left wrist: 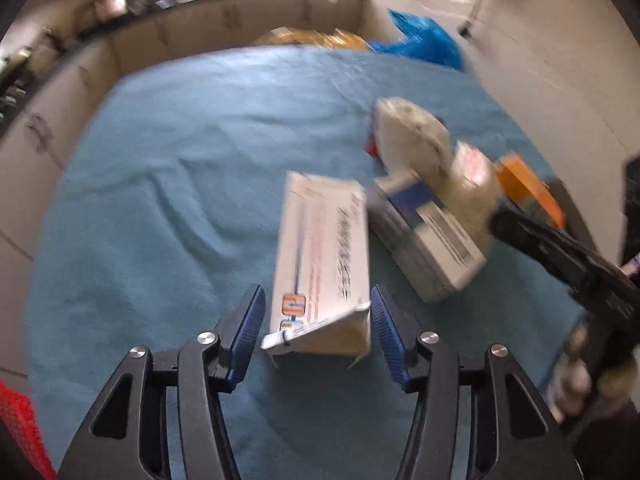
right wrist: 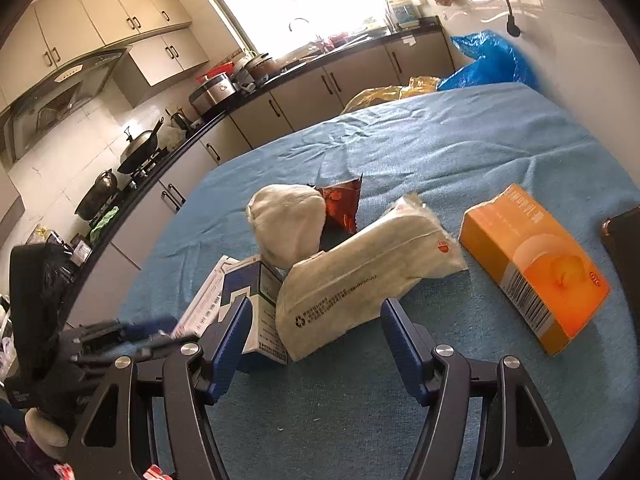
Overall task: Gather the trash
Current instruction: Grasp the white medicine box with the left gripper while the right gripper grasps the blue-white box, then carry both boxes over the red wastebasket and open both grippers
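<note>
A long white printed box (left wrist: 324, 256) lies on the blue cloth (left wrist: 180, 200), its near end between the fingers of my left gripper (left wrist: 318, 320). A gap shows at the left pad, so the jaws stand open. Right of it lie a blue-and-white box (left wrist: 428, 236), a white crumpled wad (left wrist: 408, 132) and an orange box (left wrist: 528, 188). My right gripper (right wrist: 316, 328) is open over the near end of a white packet (right wrist: 360, 276) with a recycling mark, not pressing it. A red wrapper (right wrist: 340, 204) peeks out behind the wad (right wrist: 288, 220).
A blue plastic bag (right wrist: 492, 60) and a yellow bag (right wrist: 384, 96) sit past the table's far edge. A kitchen counter (right wrist: 240, 92) with pots runs along the left. A dark object (right wrist: 624, 232) lies at the right edge of the cloth.
</note>
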`<state>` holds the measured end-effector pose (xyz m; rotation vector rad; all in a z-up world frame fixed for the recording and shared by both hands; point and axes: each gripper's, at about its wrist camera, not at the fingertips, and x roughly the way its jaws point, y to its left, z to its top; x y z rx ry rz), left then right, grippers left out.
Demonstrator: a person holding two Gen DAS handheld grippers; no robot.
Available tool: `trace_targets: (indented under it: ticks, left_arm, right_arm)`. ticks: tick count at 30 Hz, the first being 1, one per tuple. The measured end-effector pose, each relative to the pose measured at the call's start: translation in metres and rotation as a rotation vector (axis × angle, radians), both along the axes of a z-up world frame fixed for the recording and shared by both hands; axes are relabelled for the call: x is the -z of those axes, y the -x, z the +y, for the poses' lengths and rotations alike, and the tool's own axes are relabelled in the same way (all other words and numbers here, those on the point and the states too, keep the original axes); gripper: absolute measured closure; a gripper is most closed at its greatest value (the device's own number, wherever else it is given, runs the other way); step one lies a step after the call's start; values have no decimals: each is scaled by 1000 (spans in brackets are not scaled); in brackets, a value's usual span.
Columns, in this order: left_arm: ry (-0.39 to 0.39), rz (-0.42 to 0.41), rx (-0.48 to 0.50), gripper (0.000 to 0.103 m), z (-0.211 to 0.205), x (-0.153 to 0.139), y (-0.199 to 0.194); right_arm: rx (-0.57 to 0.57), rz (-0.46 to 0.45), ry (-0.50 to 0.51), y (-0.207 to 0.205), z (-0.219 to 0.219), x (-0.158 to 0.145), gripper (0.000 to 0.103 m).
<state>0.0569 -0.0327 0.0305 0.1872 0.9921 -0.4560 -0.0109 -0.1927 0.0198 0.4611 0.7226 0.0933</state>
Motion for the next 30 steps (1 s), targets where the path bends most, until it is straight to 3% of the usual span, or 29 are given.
trace_targets:
  ticks: [2,6,10,12,13,20,30]
  left_arm:
    - [-18,-34,-21,35,1,0,-2]
    - [-17,-14,12,30,-7,9,-5]
    - [-75,-28,28,28,-25,19,-7]
    - [-74,-29,18,37,-28,18,-5]
    - [-72,-33,5,52,-27,16,-4]
    - [-16,-38,-76,53,5,-2,23]
    - [104,-64,-292,52,100,-28,102]
  right_arm:
    - [9,-11,18,3,0,-2,32]
    - [20,-12,11,5,-5,-2,32]
    - [15,-12,6,4,-6,-1,32]
    - [10,-16,6,4,-7,-1,32]
    - [9,-18,7,4,-6,-1,32]
    - [-37,-28,16,5,4,-3,32]
    - [-192,-13,49,7,46,-1,33]
